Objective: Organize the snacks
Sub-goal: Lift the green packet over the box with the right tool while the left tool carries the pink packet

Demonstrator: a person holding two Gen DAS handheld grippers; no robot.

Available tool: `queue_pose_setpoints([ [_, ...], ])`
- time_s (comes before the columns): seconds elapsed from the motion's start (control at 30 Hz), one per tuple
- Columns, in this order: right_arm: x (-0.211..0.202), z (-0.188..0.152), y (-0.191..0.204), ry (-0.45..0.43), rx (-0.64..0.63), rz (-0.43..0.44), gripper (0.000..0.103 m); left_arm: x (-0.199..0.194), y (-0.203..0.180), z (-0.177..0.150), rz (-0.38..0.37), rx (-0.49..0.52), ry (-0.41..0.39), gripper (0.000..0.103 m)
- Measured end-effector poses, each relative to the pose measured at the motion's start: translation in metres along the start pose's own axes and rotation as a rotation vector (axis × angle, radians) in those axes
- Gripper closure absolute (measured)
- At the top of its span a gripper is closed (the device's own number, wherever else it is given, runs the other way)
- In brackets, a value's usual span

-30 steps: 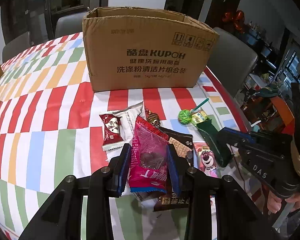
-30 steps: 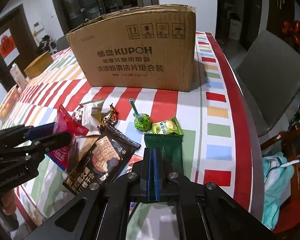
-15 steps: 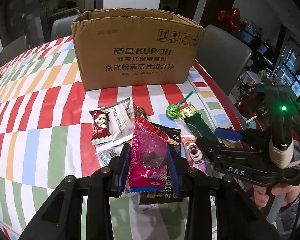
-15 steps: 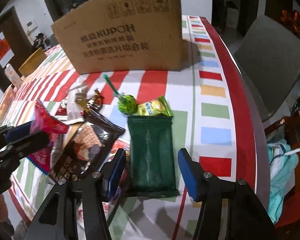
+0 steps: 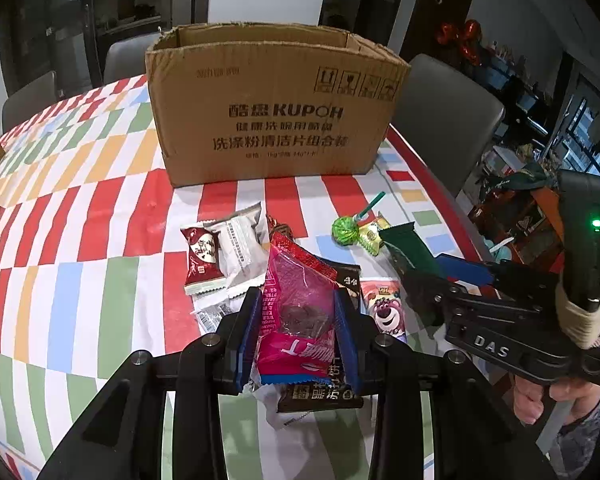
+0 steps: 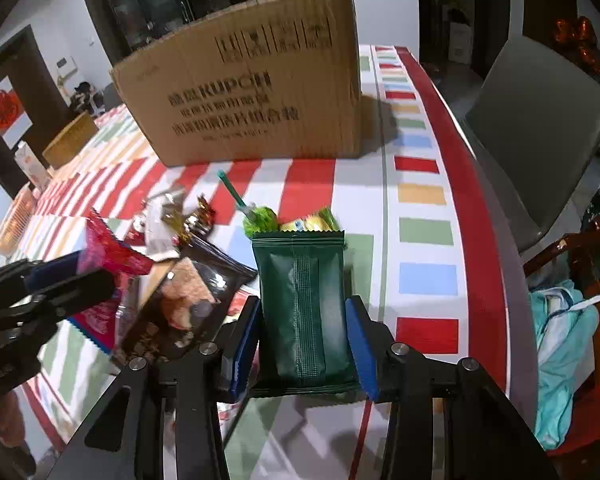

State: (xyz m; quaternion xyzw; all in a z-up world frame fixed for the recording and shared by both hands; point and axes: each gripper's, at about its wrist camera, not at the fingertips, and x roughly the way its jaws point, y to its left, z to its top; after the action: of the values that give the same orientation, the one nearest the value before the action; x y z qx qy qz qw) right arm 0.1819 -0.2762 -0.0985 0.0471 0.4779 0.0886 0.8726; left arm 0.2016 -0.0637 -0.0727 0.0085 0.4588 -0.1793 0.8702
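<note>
My left gripper [image 5: 298, 294] is shut on a pink snack packet [image 5: 300, 344], held just above the pile of snacks. The jaws of my right gripper [image 6: 304, 304] are closing, and both blue pads press the sides of a dark green packet [image 6: 300, 272] that stands tilted up off the cloth. The same green packet [image 5: 404, 248] shows in the left wrist view. An open cardboard box [image 5: 268, 112] stands behind the snacks. On the table lie a green lollipop [image 5: 345, 231], a yellow candy [image 5: 370, 236], a dark biscuit packet [image 6: 180, 304], a red packet [image 5: 202, 256] and a white packet [image 5: 238, 240].
The striped tablecloth [image 6: 428, 200] ends at a red border on the right, with a grey chair [image 6: 540, 132] beyond it. A bear-print packet [image 5: 384, 312] lies between the grippers. A wicker basket [image 6: 70, 140] sits far left. A hand [image 5: 540, 400] holds the right gripper.
My right gripper, shut above the green packet, opened around it and closed onto its sides, tipping it up. The left gripper kept its hold on the pink packet.
</note>
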Motion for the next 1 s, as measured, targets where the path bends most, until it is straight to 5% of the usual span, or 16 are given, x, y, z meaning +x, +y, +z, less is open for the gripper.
queue_pose_setpoints([
  [0.33,-0.048,0.021,0.012,-0.134,-0.021,0.019,0.059,-0.034,-0.004,0.020,-0.011,0.012,-0.107,0.067],
  [0.73,-0.093,0.076,0.031,-0.316,-0.049,0.055,0.059,-0.085,-0.003,0.082,0.019,0.033,-0.314,0.067],
  [1.0,-0.106,0.117,0.039,-0.384,-0.074,0.043,0.059,-0.098,0.006,0.125,0.053,0.044,-0.372,0.067],
])
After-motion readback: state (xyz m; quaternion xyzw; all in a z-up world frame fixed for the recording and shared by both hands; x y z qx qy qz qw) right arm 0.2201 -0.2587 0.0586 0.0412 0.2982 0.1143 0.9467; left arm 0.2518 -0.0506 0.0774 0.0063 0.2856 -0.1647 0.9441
